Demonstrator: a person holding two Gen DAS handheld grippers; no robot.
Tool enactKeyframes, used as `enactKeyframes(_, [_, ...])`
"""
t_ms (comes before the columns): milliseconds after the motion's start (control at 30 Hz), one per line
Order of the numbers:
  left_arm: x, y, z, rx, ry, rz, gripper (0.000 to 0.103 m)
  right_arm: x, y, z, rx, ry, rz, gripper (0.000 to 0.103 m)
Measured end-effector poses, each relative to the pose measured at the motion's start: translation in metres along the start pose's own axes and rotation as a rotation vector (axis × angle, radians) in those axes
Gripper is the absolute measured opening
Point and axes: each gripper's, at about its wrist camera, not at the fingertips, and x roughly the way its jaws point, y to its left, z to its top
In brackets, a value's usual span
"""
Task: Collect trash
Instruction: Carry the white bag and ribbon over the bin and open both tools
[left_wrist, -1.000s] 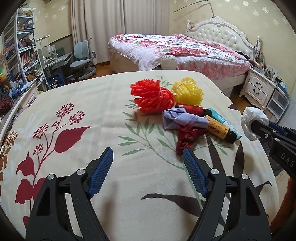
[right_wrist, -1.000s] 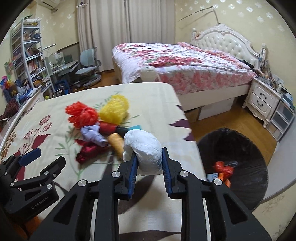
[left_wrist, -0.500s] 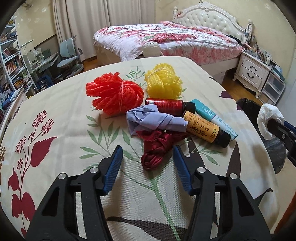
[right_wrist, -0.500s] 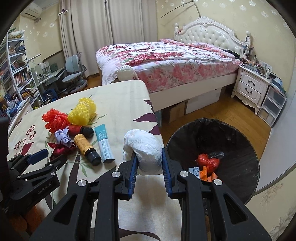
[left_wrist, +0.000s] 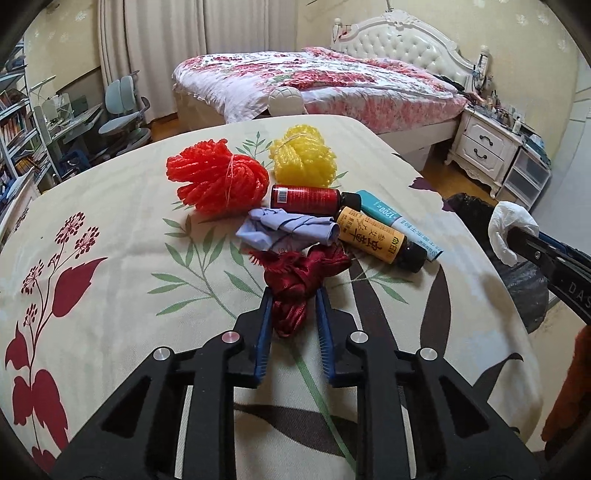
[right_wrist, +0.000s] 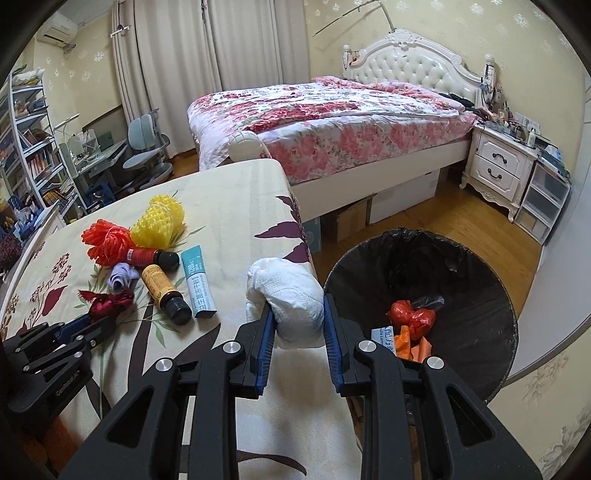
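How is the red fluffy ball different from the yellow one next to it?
Colour: the red net ball is bright red-orange and the yellow net ball is lemon yellow. Place: in the left wrist view the red net ball lies left of the yellow net ball and nearer the camera. Neighbours: the red net ball sits right beside the red bottle; the yellow net ball lies just behind that bottle. Both are bunched foam netting tied with string, lying on the flowered tablecloth.

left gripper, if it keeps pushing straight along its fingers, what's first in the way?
The left gripper has just been closing on the dark red cloth, which is between its pads. Straight beyond that, likely the lavender cloth; depth is hard to judge.
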Motion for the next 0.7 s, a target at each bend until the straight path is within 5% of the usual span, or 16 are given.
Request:
enactKeyframes(400, [-0.026,-0.019,0.008,0.007,-0.070,-0.012,0.022,-0.010,-0.023,0.003,0.039,-0.027,-0.020,0.026])
enactKeyframes(700, [-0.021,-0.069,0.035,0.063,-0.143,-0.036,0.022,-0.013,-0.058,0.012,0.090,-0.057,-0.078,0.026])
